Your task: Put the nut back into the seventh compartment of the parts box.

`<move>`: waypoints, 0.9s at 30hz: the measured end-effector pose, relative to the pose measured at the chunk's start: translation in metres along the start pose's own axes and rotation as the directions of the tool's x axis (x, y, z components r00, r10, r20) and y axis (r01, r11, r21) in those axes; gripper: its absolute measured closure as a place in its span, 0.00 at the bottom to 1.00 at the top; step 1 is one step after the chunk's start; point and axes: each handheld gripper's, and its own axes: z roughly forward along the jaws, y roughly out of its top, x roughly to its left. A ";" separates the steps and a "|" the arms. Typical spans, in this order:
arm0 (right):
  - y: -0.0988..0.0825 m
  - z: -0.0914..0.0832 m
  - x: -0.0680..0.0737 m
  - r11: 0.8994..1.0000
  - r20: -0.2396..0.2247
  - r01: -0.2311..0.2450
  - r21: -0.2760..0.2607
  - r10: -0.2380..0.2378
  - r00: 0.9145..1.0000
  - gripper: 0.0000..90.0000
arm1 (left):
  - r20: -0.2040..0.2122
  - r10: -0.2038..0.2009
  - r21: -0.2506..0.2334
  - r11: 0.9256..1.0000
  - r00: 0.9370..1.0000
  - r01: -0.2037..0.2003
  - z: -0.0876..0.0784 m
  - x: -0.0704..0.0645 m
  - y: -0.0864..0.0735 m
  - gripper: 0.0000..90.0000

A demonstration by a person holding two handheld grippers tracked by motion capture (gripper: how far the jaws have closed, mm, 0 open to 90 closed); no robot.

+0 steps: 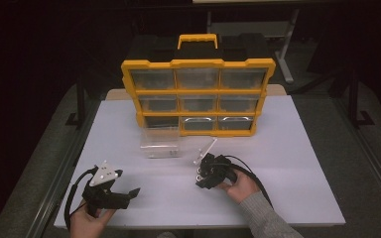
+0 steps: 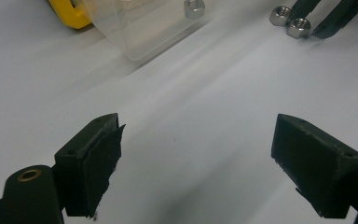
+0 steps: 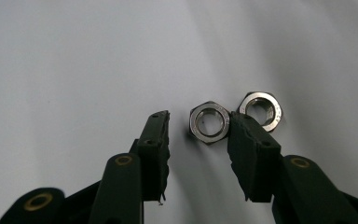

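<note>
**Right gripper straddling one of two nuts, left gripper idle**

Left side first: left gripper [image 1: 124, 191] sits low near the front-left of the white table [image 1: 287, 148], held by the person's left hand [image 1: 87, 220]. Its jaws are spread wide, nothing between them, just bare tabletop in the left gripper view. It points toward the middle of the table.

Centre: a clear plastic drawer [image 1: 159, 143] lies on the table just in front of the yellow organizer [image 1: 197, 94], apparently pulled from the empty bottom-left slot. The left gripper view shows one nut [image 2: 194, 8] inside the drawer [image 2: 140, 28].

Right of centre: right gripper [image 1: 202, 168], held by the right hand [image 1: 240, 186], points away from the person toward the organizer, tips down at the table. Two steel hex nuts lie flat on the table, holes facing up, touching or nearly so. The near nut [image 3: 209, 122] sits between the jaws, close against the right-side one, with a gap to the left-side one. The far nut [image 3: 261, 109] lies just outside that right-side jaw, partly hidden by it. Jaws are parted, not clamped yet.

Key relation: the near nut is off-centre in the opening, so closing would likely push it sideways before the grip settles; the far nut is close enough to get nudged. Right gripper is far nearer to both nuts than the left. Likely goal is moving nuts to or from the drawer, which lies left of the right gripper; that is a guess.
</note>
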 end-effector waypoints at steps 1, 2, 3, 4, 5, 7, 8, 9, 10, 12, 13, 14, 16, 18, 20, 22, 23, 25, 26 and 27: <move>0.001 0.000 0.001 1.000 0.002 0.009 0.002 -0.009 1.000 0.64 | 0.000 0.000 0.000 1.000 1.000 0.000 0.000 0.000 0.000 0.17; 0.001 0.001 0.001 1.000 0.005 0.013 0.002 -0.013 1.000 0.65 | 0.000 0.000 -0.001 1.000 1.000 0.000 0.000 0.000 0.000 0.17; 0.002 0.001 0.001 1.000 0.005 0.018 0.005 -0.018 1.000 0.66 | 0.000 0.000 0.000 1.000 1.000 0.000 0.000 0.000 0.000 0.17; 0.003 0.002 0.002 1.000 0.008 0.019 0.010 -0.019 1.000 0.66 | 0.000 -0.001 -0.001 1.000 1.000 0.001 0.000 0.000 0.000 0.17; 0.003 0.003 0.002 1.000 0.011 0.022 0.011 -0.022 1.000 0.67 | -0.001 0.000 -0.001 1.000 1.000 0.000 0.000 0.000 0.000 0.17; 0.004 0.003 0.002 0.999 0.015 0.031 0.010 -0.031 0.999 0.69 | 0.000 0.003 0.001 1.000 1.000 -0.003 0.000 0.000 0.000 0.17; 0.005 0.003 0.002 0.999 0.016 0.033 0.012 -0.033 0.999 0.69 | 0.000 0.003 0.001 1.000 1.000 -0.003 0.000 0.000 0.000 0.17; 0.005 0.003 0.002 0.999 0.016 0.033 0.014 -0.034 0.999 0.70 | 0.000 0.001 -0.001 1.000 1.000 -0.001 0.000 0.000 0.000 0.17; 0.005 0.003 0.002 0.999 0.018 0.034 0.017 -0.034 0.999 0.71 | -0.001 0.001 -0.001 1.000 1.000 -0.001 0.000 0.000 0.000 0.17; 0.006 0.003 0.001 0.999 0.020 0.036 0.018 -0.036 0.999 0.72 | -0.001 -0.007 -0.007 1.000 1.000 0.007 0.000 -0.001 0.000 0.17; 0.006 0.003 0.001 0.999 0.022 0.039 0.019 -0.039 0.999 0.73 | 0.001 -0.023 -0.010 1.000 1.000 0.023 0.000 -0.002 0.000 0.17; 0.006 0.003 0.001 0.999 0.024 0.042 0.022 -0.042 0.999 0.75 | 0.001 -0.030 -0.017 0.999 1.000 0.030 0.001 -0.002 0.000 0.17; 0.007 0.003 0.001 0.999 0.022 0.046 0.027 -0.046 0.999 0.75 | 0.001 -0.030 -0.016 0.999 1.000 0.030 0.001 -0.002 0.000 0.17; 0.007 0.003 -0.001 0.999 0.012 0.043 0.029 -0.043 0.999 0.76 | 0.000 -0.027 -0.014 1.000 1.000 0.027 0.001 -0.002 0.000 0.17; 0.007 0.003 -0.003 0.999 -0.002 0.037 0.028 -0.037 0.999 0.76 | 0.000 -0.028 -0.014 1.000 1.000 0.028 0.000 -0.002 0.000 0.17; 0.008 0.003 -0.005 0.999 -0.020 0.033 0.028 -0.032 0.999 0.77 | -0.001 -0.024 -0.014 1.000 1.000 0.024 0.000 -0.002 0.000 0.17; 0.008 0.002 -0.006 0.999 -0.027 0.035 0.025 -0.034 0.999 0.77 | -0.001 -0.021 -0.013 1.000 1.000 0.021 0.001 -0.001 0.000 0.17; 0.008 0.001 -0.007 0.999 -0.043 0.029 0.015 -0.029 0.999 0.77 | -0.001 -0.016 -0.012 1.000 1.000 0.016 0.001 -0.001 0.000 0.17; 0.008 0.000 -0.008 1.000 -0.049 0.027 0.008 -0.026 0.998 0.77 | -0.001 -0.018 -0.013 1.000 1.000 0.018 0.001 -0.001 0.000 0.17; 0.008 -0.001 -0.009 1.000 -0.058 0.023 0.001 -0.023 0.998 0.77 | -0.002 -0.017 -0.013 1.000 1.000 0.017 0.001 -0.001 0.000 0.17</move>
